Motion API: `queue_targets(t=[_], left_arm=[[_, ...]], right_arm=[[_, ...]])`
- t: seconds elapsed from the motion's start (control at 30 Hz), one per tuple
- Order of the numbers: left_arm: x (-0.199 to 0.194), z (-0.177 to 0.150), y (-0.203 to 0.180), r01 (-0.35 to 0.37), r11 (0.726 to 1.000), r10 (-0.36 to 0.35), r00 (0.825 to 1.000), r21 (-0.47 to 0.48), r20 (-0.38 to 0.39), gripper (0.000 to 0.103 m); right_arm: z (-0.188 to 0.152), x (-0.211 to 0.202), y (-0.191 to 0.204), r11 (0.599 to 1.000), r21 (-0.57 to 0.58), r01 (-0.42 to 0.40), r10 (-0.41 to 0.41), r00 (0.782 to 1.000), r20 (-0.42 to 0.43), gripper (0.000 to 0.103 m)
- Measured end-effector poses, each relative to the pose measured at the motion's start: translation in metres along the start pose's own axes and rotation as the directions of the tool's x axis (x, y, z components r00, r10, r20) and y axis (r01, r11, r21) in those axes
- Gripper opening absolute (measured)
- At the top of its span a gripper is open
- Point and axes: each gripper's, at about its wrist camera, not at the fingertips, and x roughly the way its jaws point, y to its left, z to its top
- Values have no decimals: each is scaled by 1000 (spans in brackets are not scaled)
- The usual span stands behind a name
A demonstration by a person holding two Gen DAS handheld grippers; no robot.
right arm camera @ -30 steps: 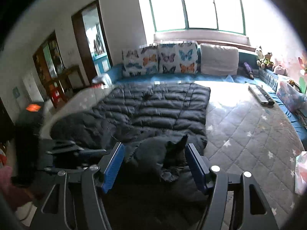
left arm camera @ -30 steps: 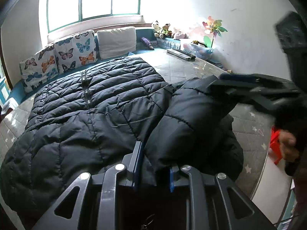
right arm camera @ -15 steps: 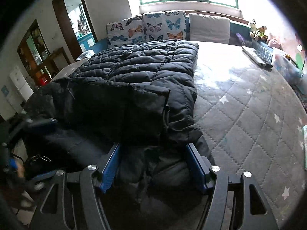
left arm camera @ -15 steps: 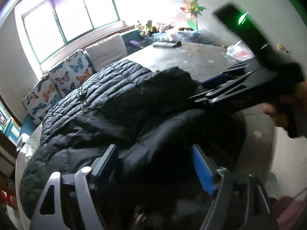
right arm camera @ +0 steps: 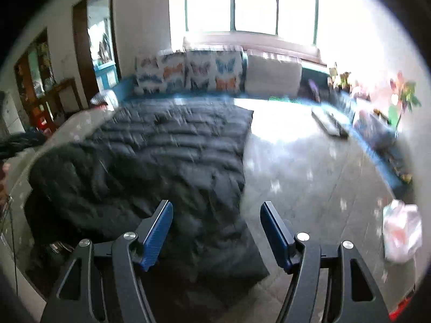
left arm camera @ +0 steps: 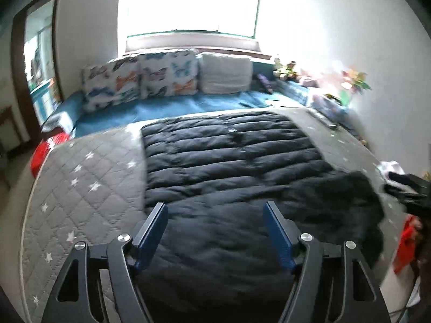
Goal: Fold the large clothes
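No words, labels, brand names, numbers or signs can be read in either view. The butterfly-print cushions [left arm camera: 140, 80] carry pictures only, no lettering. The grey quilted mattress cover [left arm camera: 89, 177] shows white stars but no writing. The small objects along the far wall are too blurred and washed out by window light to tell whether any carry print.
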Motion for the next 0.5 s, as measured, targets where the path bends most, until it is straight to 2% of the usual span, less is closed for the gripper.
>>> queue_targets(t=[0.13,0.27,0.37,0.5], left_arm=[[27,-9,10,-5,1000,6,998,14,-57,71],[42,-29,3,-23,999,25,998,40,-63,71],[47,-39,2,-21,999,23,998,32,-64,71],[58,-43,3,-4,1000,4,997,4,-77,71]], right_arm=[[14,4,26,993,-49,-103,105,994,33,73],[13,40,49,982,-75,-176,173,984,-35,73],[2,73,48,984,-58,-169,163,981,-101,73],[-14,90,31,992,-60,-109,102,989,-111,73]])
